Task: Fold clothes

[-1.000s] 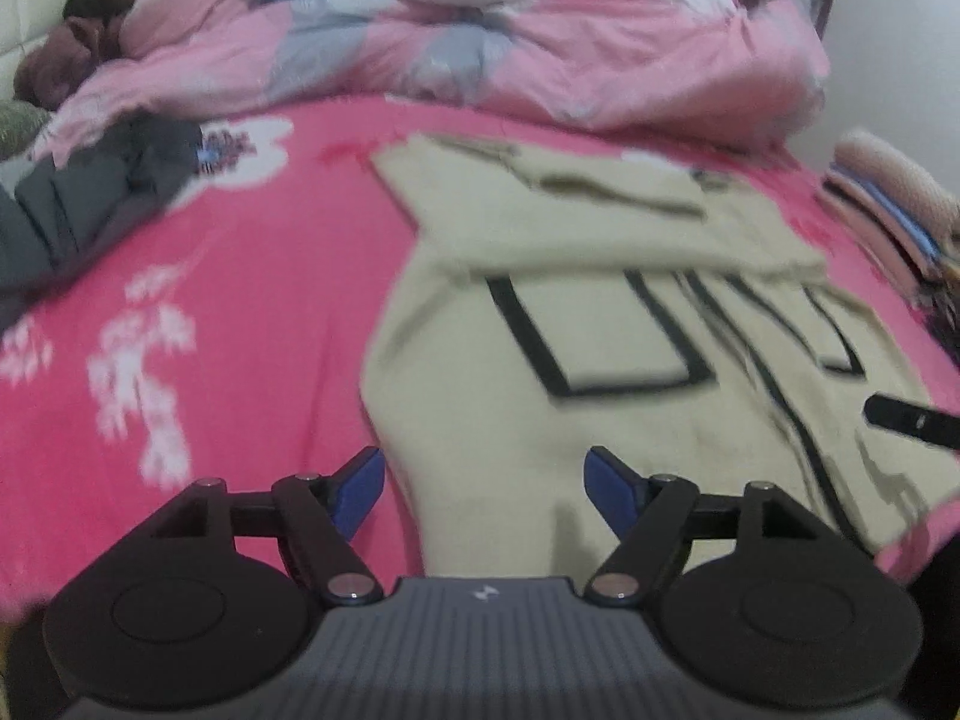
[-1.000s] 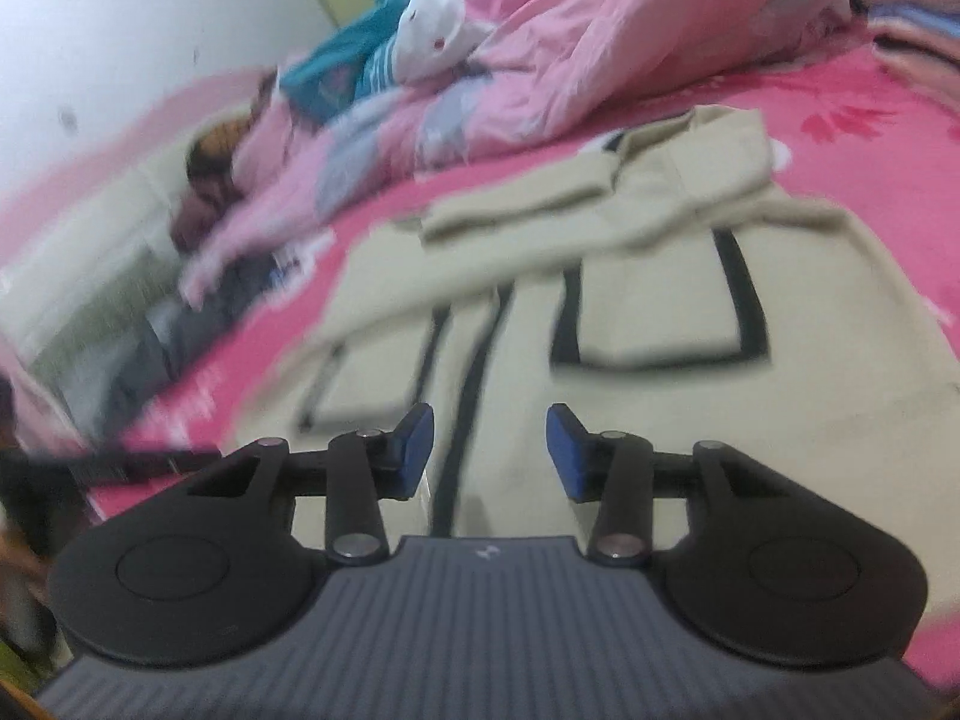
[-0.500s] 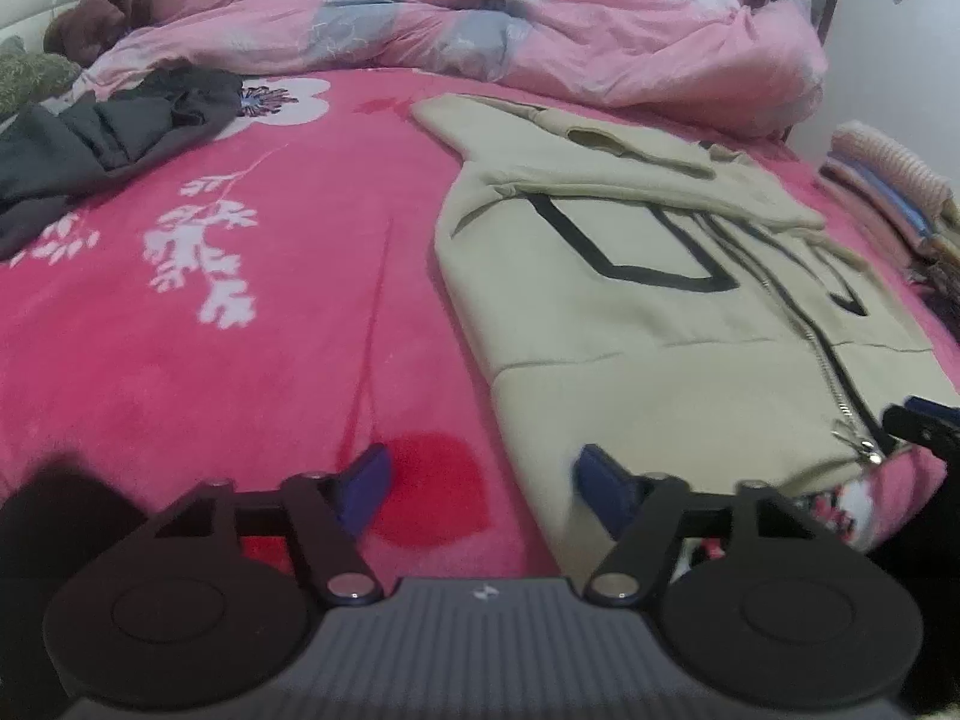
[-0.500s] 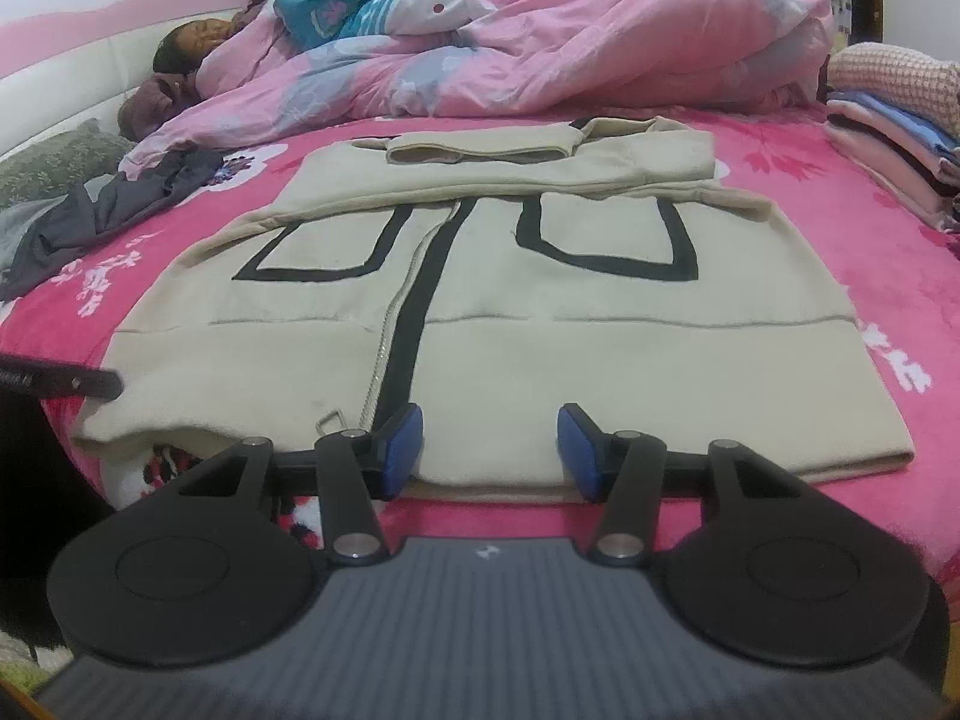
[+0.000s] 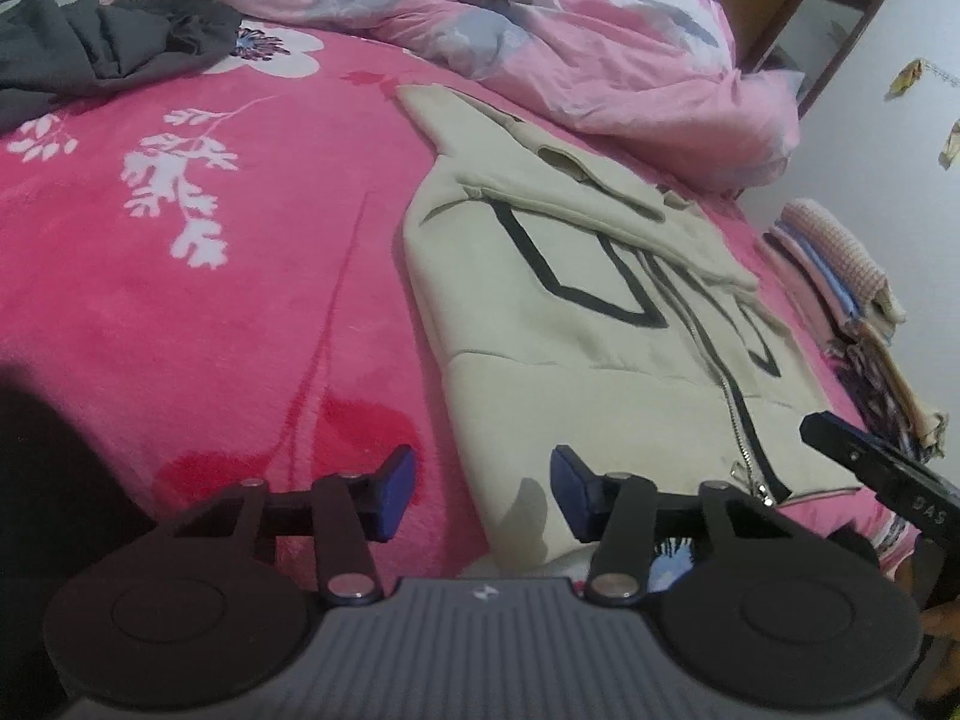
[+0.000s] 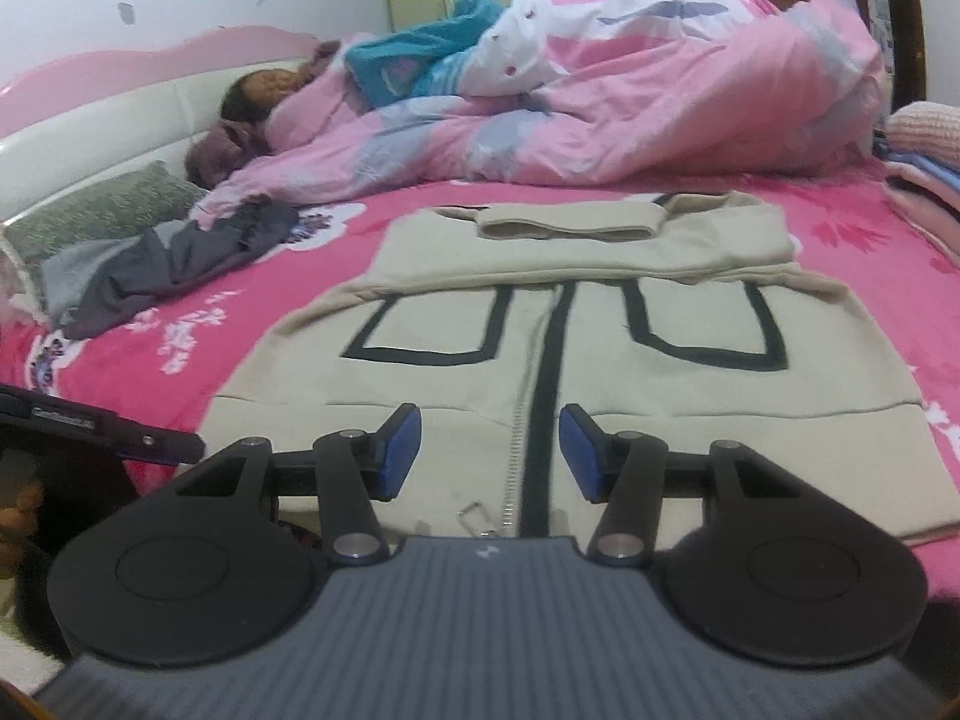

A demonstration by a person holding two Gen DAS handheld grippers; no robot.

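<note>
Left wrist view: left gripper (image 5: 480, 489) hovered at beige jacket's (image 5: 600, 324) near-left hem corner, fingers spread but just narrowed vs a sec ago, corner between pads, not pinched; prob. lining up a grab.

Right wrist view: right gripper (image 6: 489, 459) sat above jacket's zip (image 6: 521, 420) near hem, fingers apart, empty. Jacket lay flat on pink bedspread (image 6: 240, 312), sleeves folded in, sharper than before.

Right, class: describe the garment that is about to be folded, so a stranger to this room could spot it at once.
Start at the bed with the bright pink flowered blanket. Spread flat on its near half, in front of the heaped pink quilt, lies a beige zip-up jacket. Unlike the crumpled grey clothes to its left, it is pale, laid out smooth, with black-outlined rectangles either side of a black-edged zip.
</note>
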